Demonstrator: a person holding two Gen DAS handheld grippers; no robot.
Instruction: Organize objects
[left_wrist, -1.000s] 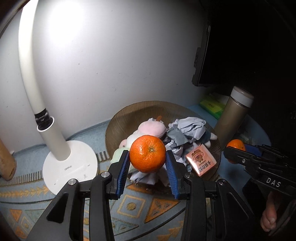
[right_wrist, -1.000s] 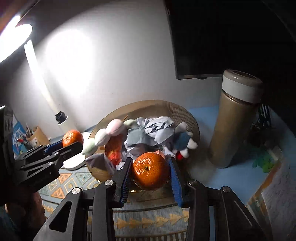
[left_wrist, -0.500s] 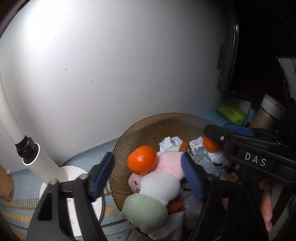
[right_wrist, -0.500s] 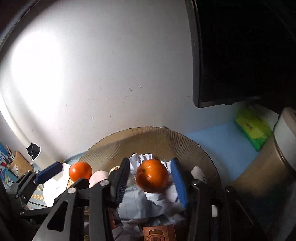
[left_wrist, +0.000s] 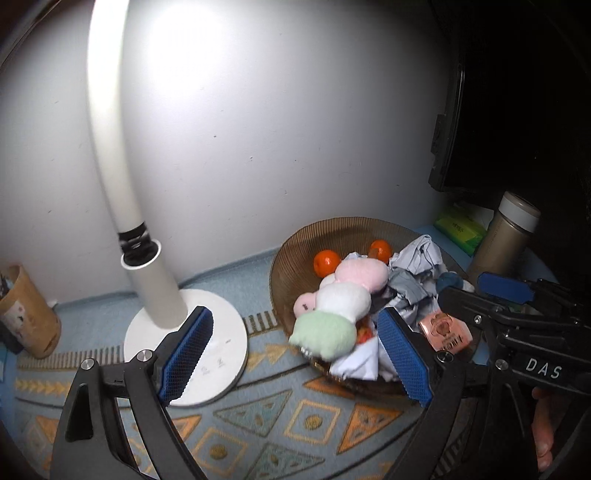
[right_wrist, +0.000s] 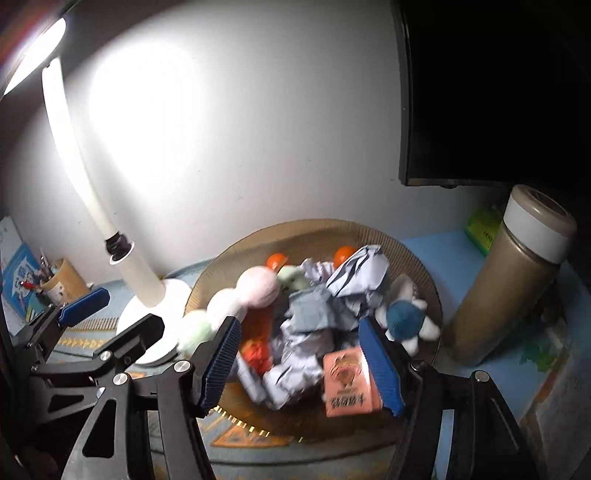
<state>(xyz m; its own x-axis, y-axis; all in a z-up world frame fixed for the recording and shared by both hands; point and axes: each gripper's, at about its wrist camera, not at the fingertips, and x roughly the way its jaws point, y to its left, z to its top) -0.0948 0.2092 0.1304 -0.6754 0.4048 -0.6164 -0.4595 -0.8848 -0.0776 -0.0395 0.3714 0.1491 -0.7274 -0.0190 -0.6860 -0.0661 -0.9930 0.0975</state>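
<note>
Both oranges have left the jaws that clamped them a second ago: one orange (left_wrist: 326, 261) lies at the back of the brown ribbed bowl (left_wrist: 295, 243) beside the pink plush ball (left_wrist: 364, 273), and the second orange (left_wrist: 380, 250) sits just right of it, half hidden behind crumpled paper (left_wrist: 419, 258). The left gripper (left_wrist: 295, 350) stands released and empty, pulled back over the patterned mat (left_wrist: 280, 417) between the lamp base (left_wrist: 225, 339) and the bowl. The right gripper (right_wrist: 301, 363) is likewise spread with nothing between its pads, hovering before the bowl's near rim, the pink packet (right_wrist: 349, 384) just inside its right finger.
</note>
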